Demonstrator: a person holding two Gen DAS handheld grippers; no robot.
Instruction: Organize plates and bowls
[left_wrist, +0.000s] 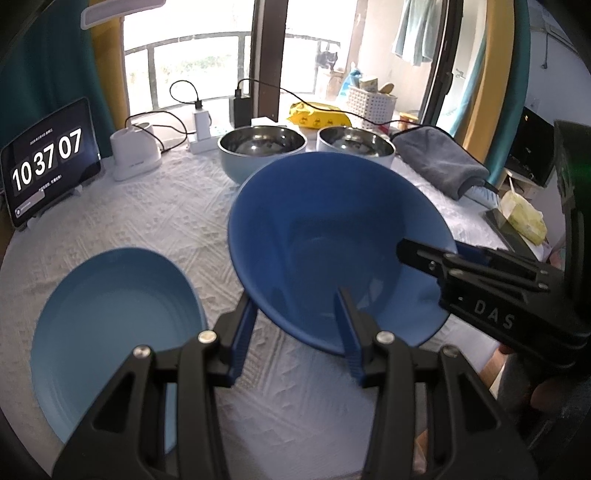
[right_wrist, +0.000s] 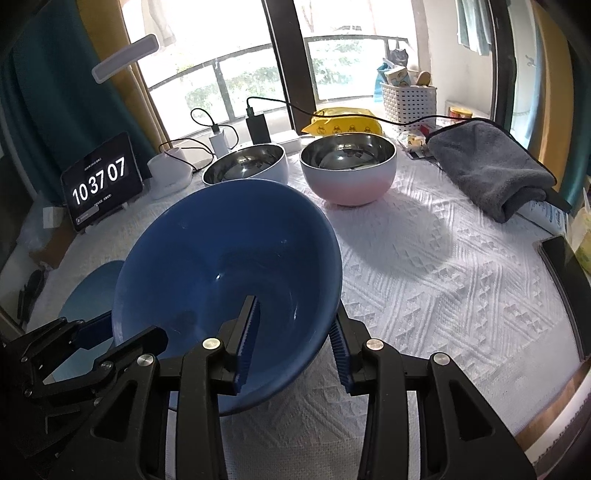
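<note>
The tabletop (right_wrist: 461, 266), covered in a white textured cloth, is carrying everything. Raised above it and tilted is the dark blue plate (left_wrist: 332, 236), the largest piece in play, which both grippers are holding at once. The left gripper (left_wrist: 295, 314) is pinching the plate's near rim, one finger inside the dish and one beneath it; the right gripper (right_wrist: 295, 325) is doing the same on the opposite side, its jaws likewise straddling the rim. Neither pair is spread free, and neither is pressed fully together, since the plate's wall is sitting between them.

The light blue plate (left_wrist: 114, 332) is lying flat on the cloth to the left, just beside the raised one and apart from it. Judging by this, the dark plate is probably heading onto it to form a stack, so that step is under way but not finished.

At the back, the blue-sided steel bowl (left_wrist: 262, 147) and the pink-sided steel bowl (right_wrist: 349, 166) are standing side by side, upright, not nested. Nesting them appears to be still outstanding, so the task seems to be less than halfway done.

Smaller things are sitting around the edges: a folded grey towel (right_wrist: 491, 166) and a tablet (right_wrist: 101, 182) showing a clock.
</note>
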